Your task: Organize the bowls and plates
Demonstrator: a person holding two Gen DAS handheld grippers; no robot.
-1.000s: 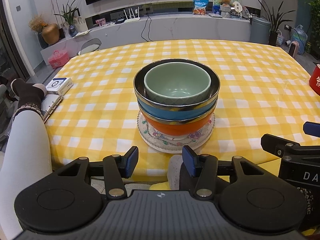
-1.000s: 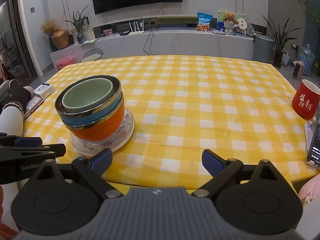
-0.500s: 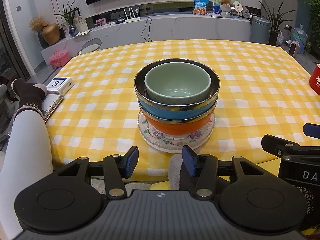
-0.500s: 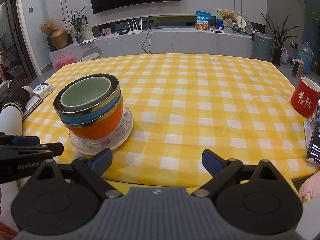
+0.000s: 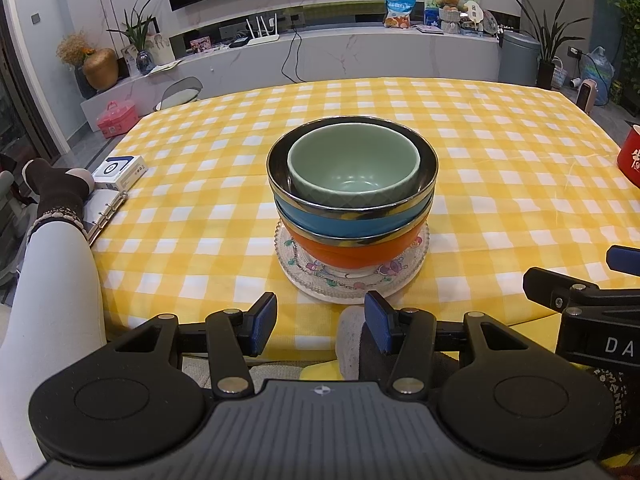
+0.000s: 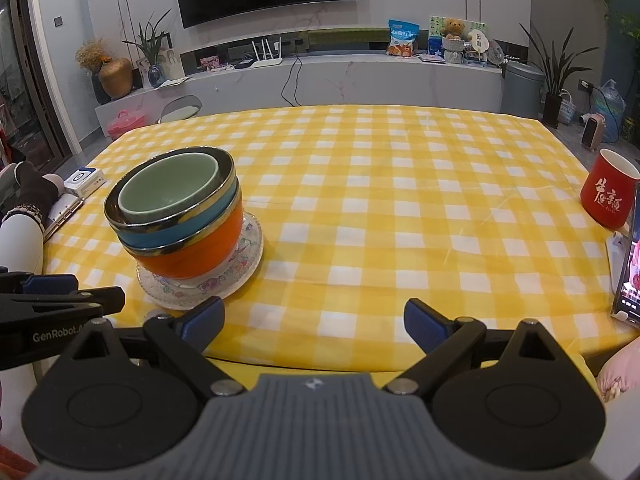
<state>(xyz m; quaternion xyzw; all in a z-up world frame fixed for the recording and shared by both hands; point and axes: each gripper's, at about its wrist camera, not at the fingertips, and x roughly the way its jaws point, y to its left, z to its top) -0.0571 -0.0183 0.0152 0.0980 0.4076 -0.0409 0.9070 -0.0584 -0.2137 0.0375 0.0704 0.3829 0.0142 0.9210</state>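
A stack stands near the front edge of the yellow checked table (image 5: 500,152): a pale green bowl (image 5: 352,168) nested in a blue bowl (image 5: 352,220), in an orange bowl (image 5: 352,250), on a patterned glass plate (image 5: 348,280). The stack also shows in the right wrist view, with the green bowl (image 6: 168,188) on top and the plate (image 6: 240,256) beneath. My left gripper (image 5: 320,322) is open and empty, just in front of the plate. My right gripper (image 6: 314,322) is wide open and empty, to the right of the stack.
A red mug (image 6: 610,194) and a lit phone (image 6: 630,256) stand at the table's right edge. A white box (image 5: 120,166) and a ring binder (image 5: 104,212) lie at the left edge. A person's leg (image 5: 52,256) is at the left.
The right gripper has drawn back and dropped slightly, so the table looks a little farther off. The left gripper and the stack have not moved.
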